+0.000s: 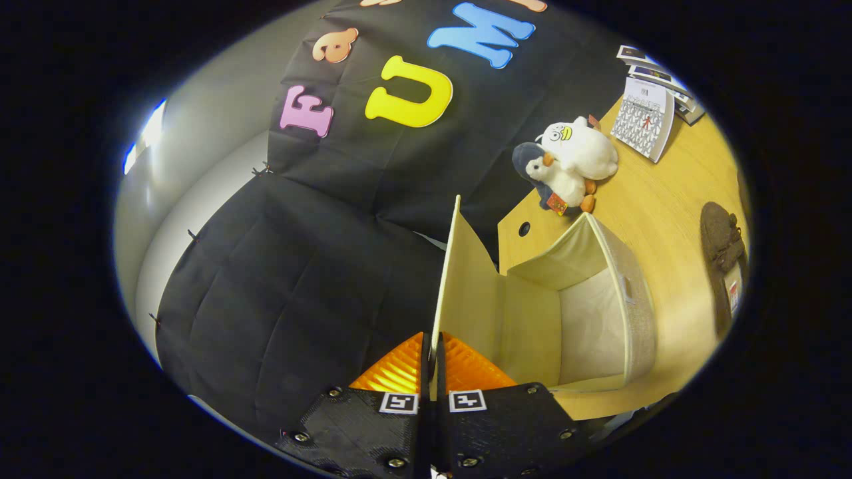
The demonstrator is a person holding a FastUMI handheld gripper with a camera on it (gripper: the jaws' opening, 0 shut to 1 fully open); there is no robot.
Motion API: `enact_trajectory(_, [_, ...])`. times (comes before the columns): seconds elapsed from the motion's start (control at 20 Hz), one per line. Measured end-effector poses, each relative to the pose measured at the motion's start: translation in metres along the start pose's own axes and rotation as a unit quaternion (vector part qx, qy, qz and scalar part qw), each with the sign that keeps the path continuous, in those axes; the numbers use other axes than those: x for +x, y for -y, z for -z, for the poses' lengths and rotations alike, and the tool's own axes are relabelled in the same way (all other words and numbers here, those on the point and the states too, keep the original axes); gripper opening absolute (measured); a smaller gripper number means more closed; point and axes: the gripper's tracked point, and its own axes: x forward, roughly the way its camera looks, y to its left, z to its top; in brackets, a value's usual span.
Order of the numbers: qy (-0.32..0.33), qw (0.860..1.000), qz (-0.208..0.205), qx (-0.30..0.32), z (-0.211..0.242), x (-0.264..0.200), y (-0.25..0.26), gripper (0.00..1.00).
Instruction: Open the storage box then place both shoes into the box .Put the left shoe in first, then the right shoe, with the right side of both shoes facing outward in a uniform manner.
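My gripper (pixel 431 356) is shut on the beige lid (pixel 464 286) of the storage box, both orange fingers pressing on the lid's near edge. The lid stands raised on edge, running straight ahead from the fingertips. To its right the fabric storage box (pixel 629 293) is open, and its pale inside holds nothing I can see. A brown shoe (pixel 722 243) lies on the wooden table beyond the box, to its right. The whole view is tilted steeply.
The wooden table (pixel 655 199) carries two plush birds (pixel 576 163) behind the box, and a stand-up card with some booklets (pixel 645 120) further back. A small round hole (pixel 524 229) sits in the tabletop near the box's far corner.
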Motion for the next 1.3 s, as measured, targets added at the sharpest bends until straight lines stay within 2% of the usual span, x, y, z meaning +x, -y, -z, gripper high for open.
enact_trajectory(0.5, [-0.048, 0.995, -0.002, -0.083, 0.055, 0.062, -0.056, 0.03])
enact_trajectory(0.6, [-0.055, 0.993, -0.001, -0.105, 0.06, 0.071, -0.058, 0.1])
enact_trajectory(0.65, [-0.056, 0.992, -0.001, -0.112, 0.061, 0.072, -0.06, 0.2])
enact_trajectory(0.75, [-0.05, 0.991, -0.006, -0.126, 0.059, 0.074, -0.065, 0.58])
enact_trajectory(0.8, [-0.046, 0.99, -0.006, -0.135, 0.058, 0.072, -0.065, 0.72])
enact_trajectory(0.85, [-0.047, 0.988, -0.001, -0.147, 0.052, 0.069, -0.061, 0.81])
enact_trajectory(0.9, [-0.045, 0.987, 0.005, -0.157, 0.052, 0.065, -0.056, 0.97])
enact_trajectory(1.3, [0.029, 0.96, 0.09, -0.264, -0.025, -0.012, 0.0, 0.97])
